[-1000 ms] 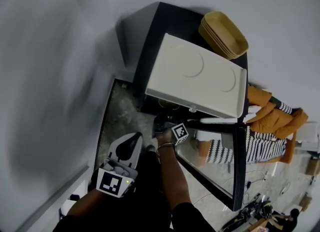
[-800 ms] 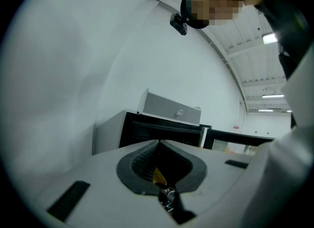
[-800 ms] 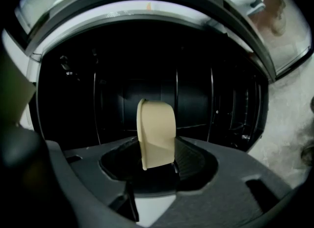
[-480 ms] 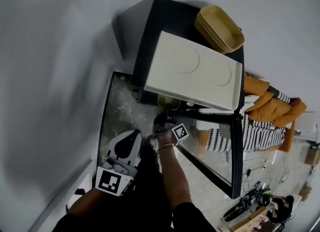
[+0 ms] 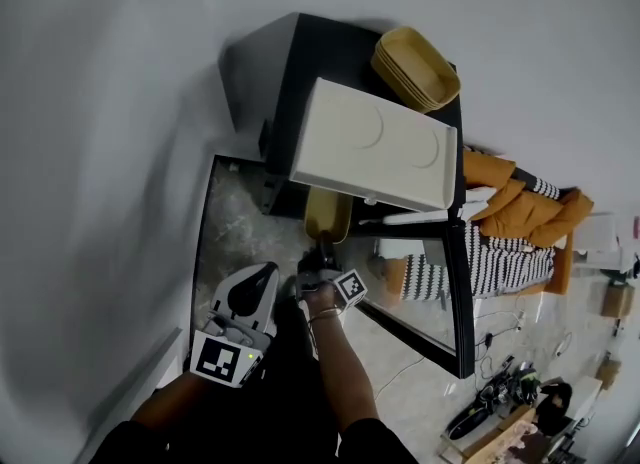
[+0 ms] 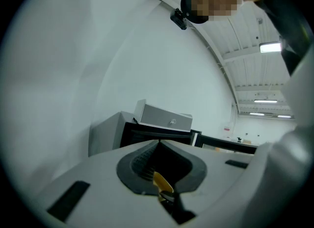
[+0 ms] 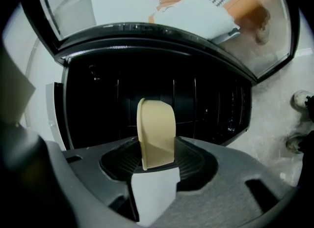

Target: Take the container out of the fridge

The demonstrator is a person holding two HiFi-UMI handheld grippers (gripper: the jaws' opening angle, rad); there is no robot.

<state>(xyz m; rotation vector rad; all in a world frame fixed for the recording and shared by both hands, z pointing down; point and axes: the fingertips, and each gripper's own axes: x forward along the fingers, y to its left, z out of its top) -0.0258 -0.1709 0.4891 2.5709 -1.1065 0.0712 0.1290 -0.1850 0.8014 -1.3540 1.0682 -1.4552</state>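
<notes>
I stand in a big bare hall, more a test lab or recording studio than a home; plain white walls (image 5: 100, 152) rise to a high ribbed ceiling (image 6: 245, 30) with strip lights (image 6: 271, 47); the floor (image 5: 235, 217) is bare speckled grey; a small black fridge (image 5: 310, 52) carries a white box (image 5: 375, 147) and stacked tan trays (image 5: 415, 67); cables and gear (image 5: 500, 392) and cardboard boxes (image 5: 615, 300) lie about farther off.

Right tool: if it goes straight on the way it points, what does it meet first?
Likely the dark interior of the open black fridge, led by the tan plastic container it grips; depth is unclear.
</notes>
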